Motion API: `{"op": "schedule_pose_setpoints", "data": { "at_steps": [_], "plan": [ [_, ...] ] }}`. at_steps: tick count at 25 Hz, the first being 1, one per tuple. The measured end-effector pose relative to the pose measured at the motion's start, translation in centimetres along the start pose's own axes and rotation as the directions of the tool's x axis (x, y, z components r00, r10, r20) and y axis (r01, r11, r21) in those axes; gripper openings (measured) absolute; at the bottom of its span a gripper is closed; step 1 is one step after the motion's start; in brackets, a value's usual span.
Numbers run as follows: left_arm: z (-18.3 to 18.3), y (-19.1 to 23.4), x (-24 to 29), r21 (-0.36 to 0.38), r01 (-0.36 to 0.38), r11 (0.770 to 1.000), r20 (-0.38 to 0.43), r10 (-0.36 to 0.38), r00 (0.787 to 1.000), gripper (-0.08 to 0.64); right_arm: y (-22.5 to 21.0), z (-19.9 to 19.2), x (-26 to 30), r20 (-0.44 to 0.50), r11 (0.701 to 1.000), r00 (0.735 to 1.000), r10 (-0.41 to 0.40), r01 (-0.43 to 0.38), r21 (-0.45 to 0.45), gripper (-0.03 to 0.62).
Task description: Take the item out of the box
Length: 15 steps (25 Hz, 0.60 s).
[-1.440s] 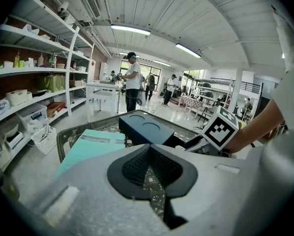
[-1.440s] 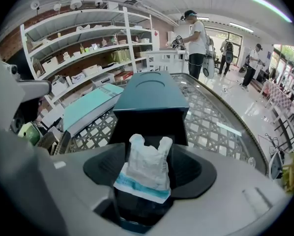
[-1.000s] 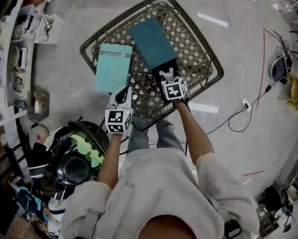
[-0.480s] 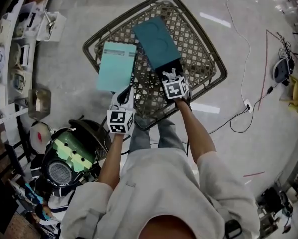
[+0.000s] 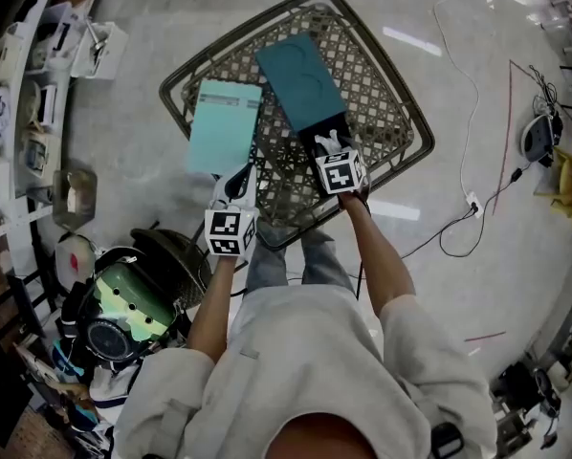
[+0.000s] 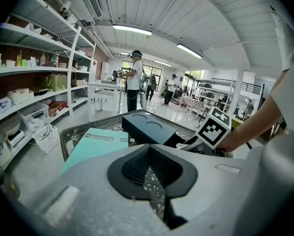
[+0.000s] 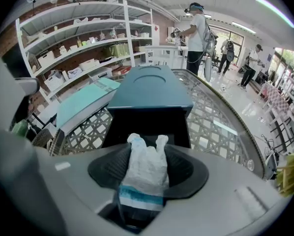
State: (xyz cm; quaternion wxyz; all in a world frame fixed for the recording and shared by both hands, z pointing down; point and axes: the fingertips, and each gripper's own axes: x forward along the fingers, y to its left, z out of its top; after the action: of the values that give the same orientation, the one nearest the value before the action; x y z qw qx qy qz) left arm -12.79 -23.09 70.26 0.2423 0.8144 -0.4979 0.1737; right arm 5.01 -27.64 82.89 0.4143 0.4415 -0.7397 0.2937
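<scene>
A dark teal box (image 5: 300, 79) lies on the lattice table (image 5: 382, 94), its black inner tray (image 5: 319, 130) slid out toward me. My right gripper (image 5: 331, 144) sits at the tray's open end. In the right gripper view a white plastic-wrapped packet (image 7: 147, 166) with a blue band stands between the jaws of the right gripper (image 7: 146, 168), which are closing around it; ribbed pad faces still show on both sides. A light teal lid (image 5: 224, 125) lies left of the box. My left gripper (image 5: 236, 182) hovers by the lid's near edge, shut and holding nothing.
A helmet and bags (image 5: 123, 304) sit on the floor at lower left. Shelves (image 5: 28, 94) with small goods line the left side. Cables (image 5: 468, 199) trail across the floor at right. Several people (image 6: 134, 80) stand far off in the room.
The right gripper has edged slightly right at the tray's end. The left gripper, box and lid keep their places. The gear on the floor at lower left has shifted.
</scene>
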Motion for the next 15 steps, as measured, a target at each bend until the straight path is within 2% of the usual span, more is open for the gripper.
{"op": "schedule_pose_setpoints", "data": {
  "at_steps": [9, 15],
  "plan": [
    [0.6, -1.0, 0.3, 0.017, 0.017, 1.000, 0.008, -0.017, 1.000, 0.003, -0.5, 1.3, -2.3, 0.101, 1.000, 0.995, -0.006, 0.006, 0.000, 0.206],
    [1.8, -1.5, 0.3, 0.031, 0.024, 0.999, 0.023, -0.025, 0.999, 0.002, -0.5, 2.8, -5.5, 0.186, 0.999, 0.982, -0.017, 0.012, 0.032, 0.206]
  ]
}}
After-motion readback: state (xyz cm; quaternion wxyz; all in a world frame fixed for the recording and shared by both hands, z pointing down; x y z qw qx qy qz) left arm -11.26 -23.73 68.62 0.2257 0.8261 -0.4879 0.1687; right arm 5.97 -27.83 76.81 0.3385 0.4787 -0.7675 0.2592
